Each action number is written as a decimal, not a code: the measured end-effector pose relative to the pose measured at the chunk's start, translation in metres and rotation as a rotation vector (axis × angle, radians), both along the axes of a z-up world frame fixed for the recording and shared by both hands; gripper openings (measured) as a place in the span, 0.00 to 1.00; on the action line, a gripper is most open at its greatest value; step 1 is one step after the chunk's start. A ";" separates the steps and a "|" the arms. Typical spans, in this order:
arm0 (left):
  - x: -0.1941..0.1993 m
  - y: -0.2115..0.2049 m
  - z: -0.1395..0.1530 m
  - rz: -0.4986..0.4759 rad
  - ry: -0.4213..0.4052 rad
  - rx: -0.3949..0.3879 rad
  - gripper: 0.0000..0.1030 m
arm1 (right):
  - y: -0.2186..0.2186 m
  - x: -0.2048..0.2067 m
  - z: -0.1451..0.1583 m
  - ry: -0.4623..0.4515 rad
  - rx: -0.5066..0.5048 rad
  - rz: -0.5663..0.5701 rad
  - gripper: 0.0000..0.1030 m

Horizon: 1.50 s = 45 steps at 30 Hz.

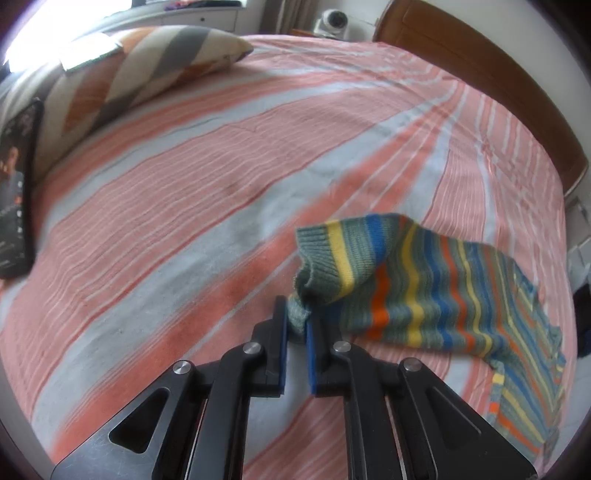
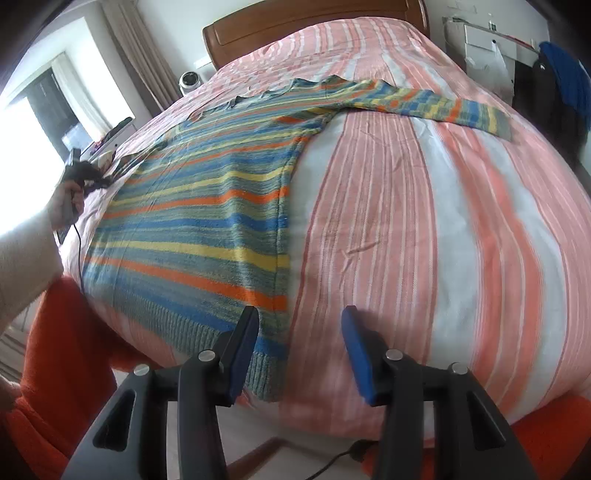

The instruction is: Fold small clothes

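The striped sweater (image 2: 207, 221) is spread flat on the bed (image 2: 424, 240), its body lying towards the foot of the bed and its hem at the near edge. One sleeve (image 2: 436, 105) is stretched out sideways from the sweater's shoulder, towards the headboard (image 2: 314, 29) end. The other sleeve's cuff (image 1: 325, 254) is pinched between the pads of the left tongs (image 1: 297, 325), which are clenched on a bunched fold of the knit; the sleeve is lifted off the sheet and trails back to the sweater's body. It is judged that the cuff is gripped so that the sleeve can be carried across the sweater's body as a first fold.

The right tongs (image 2: 299, 350) are released and empty, their jaws standing apart just over the sweater's hem corner, one pad above the ribbing and the other above bare sheet beside it. They are probably kept there to pin or take up that corner while the sleeve is brought over.

Away from the sweater, a patterned pillow (image 1: 155, 70) and a dark screen-like object (image 1: 18, 192) lie on the far side of the bed from the held cuff, well apart from it. A small white camera (image 1: 334, 20) stands beside the headboard. Nothing is seen lying on the sweater itself, so the fold path appears unobstructed; only the outstretched sleeve near the headboard remains to be dealt with.
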<state>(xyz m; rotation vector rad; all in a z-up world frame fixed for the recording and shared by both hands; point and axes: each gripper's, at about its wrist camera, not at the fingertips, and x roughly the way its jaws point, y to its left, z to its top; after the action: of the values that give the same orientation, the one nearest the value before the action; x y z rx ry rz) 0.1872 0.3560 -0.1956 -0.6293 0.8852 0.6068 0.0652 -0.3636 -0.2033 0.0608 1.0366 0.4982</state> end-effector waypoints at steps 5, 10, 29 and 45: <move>-0.049 0.028 0.018 0.139 -0.035 0.028 0.31 | -0.005 0.000 0.002 -0.011 -0.009 -0.016 0.45; -0.098 -0.024 0.029 -0.168 -0.035 0.001 0.58 | -0.023 0.003 0.015 -0.061 -0.011 -0.096 0.56; -0.124 -0.190 0.017 -0.607 -0.014 -0.092 0.71 | -0.006 -0.002 0.017 -0.057 0.005 -0.020 0.62; -0.005 0.054 0.022 -0.127 -0.187 -0.194 0.79 | 0.009 0.003 0.009 -0.032 -0.035 -0.003 0.62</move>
<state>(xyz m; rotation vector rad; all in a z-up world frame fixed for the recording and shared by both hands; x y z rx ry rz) 0.1820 0.4096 -0.1741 -0.7853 0.8067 0.3436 0.0679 -0.3546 -0.1946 0.0233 1.0133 0.4769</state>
